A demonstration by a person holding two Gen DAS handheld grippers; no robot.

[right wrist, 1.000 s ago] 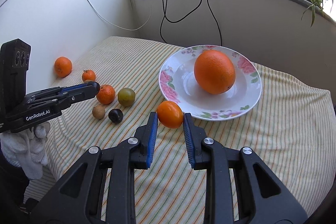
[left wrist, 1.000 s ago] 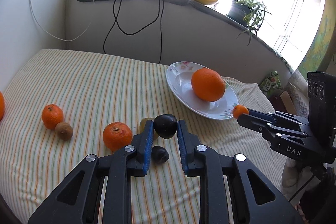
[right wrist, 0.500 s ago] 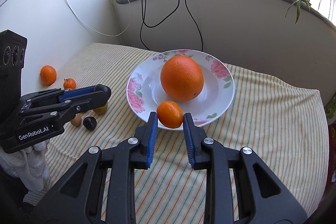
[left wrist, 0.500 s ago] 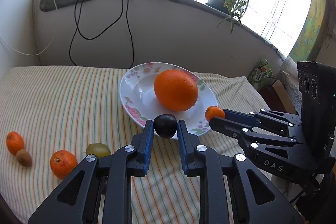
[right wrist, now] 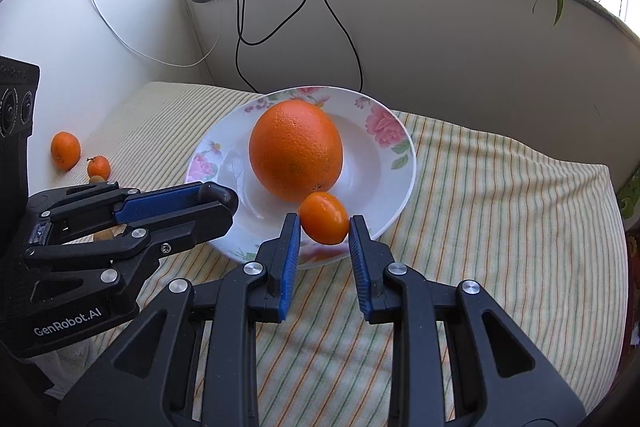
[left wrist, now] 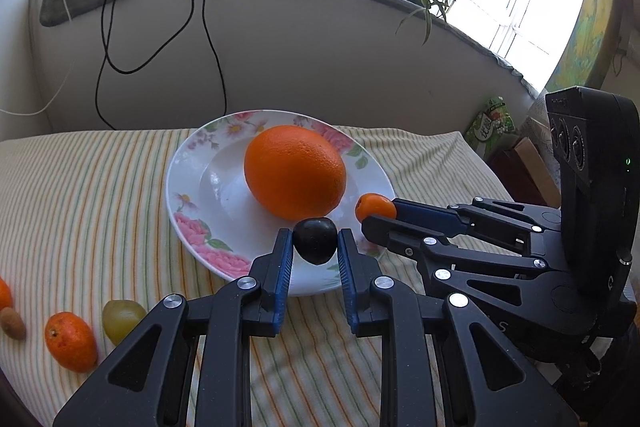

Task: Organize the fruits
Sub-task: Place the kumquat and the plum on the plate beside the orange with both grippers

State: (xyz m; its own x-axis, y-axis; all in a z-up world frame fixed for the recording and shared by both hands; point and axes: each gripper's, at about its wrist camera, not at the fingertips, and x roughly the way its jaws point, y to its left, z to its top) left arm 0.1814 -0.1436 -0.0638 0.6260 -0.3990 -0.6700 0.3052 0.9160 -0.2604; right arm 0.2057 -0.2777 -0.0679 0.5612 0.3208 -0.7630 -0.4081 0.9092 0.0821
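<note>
Left wrist view shows the striped cloth [left wrist: 100, 195] bearing the floral plate [left wrist: 188, 183], with a large orange [left wrist: 295, 171] filling its middle. Both grippers carry fruit over the plate's near rim, so the placing step seems in hand. The left gripper [left wrist: 314, 255] is closed on a dark plum [left wrist: 315, 240]; the right gripper [right wrist: 325, 227] pinches a small mandarin [right wrist: 324, 218]. Next, each should lower into the bare white dish beside the orange and release. Room is tight: the two grippers stand near each other, and whether either fruit touches the orange is hard to tell. Other small fruits [left wrist: 70, 341] wait on the cloth at left.
</note>
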